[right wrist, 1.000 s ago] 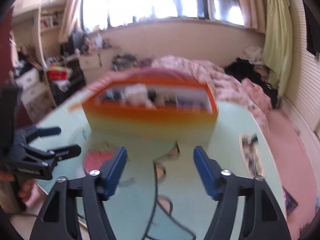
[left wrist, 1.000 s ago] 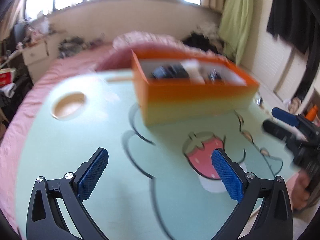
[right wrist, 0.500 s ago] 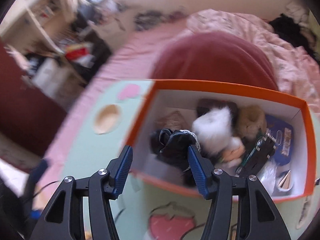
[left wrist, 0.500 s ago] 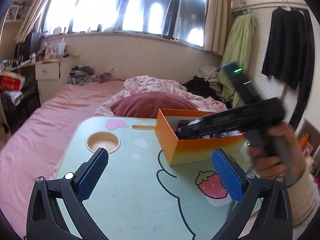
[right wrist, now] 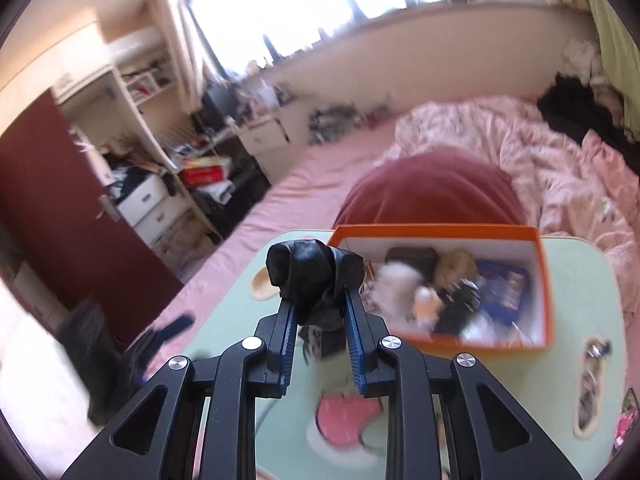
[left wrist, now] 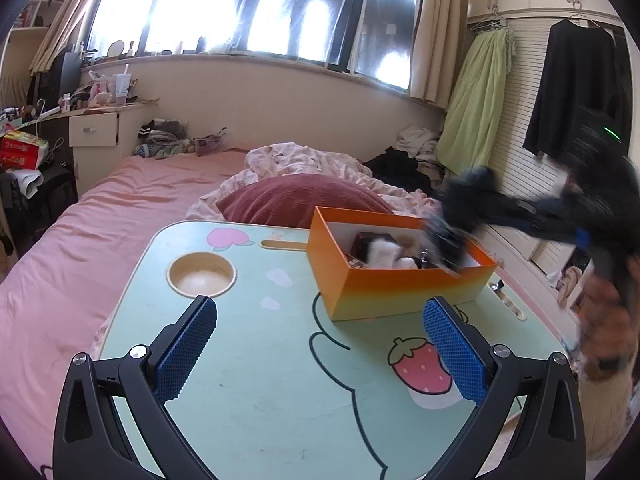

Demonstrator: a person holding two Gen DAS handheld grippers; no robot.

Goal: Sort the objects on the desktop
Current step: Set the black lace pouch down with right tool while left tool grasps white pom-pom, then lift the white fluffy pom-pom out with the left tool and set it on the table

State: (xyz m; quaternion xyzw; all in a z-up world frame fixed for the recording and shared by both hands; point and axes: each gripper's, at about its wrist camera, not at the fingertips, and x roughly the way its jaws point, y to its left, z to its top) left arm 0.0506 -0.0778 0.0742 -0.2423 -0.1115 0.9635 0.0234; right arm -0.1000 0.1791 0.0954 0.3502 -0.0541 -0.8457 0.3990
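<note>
Right tool [right wrist: 320,312]: jaws have just been closing and now clamp a black bundle [right wrist: 314,280], held up clear of the orange box [right wrist: 544,280]. Left tool [left wrist: 320,344]: jaws wide apart, nothing between them, over the table [left wrist: 260,380]. The box stands on the table, other items inside.

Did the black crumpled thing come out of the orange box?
Yes. The right gripper has just closed on the black bundle, lifting it above the orange box near its left corner.
</note>
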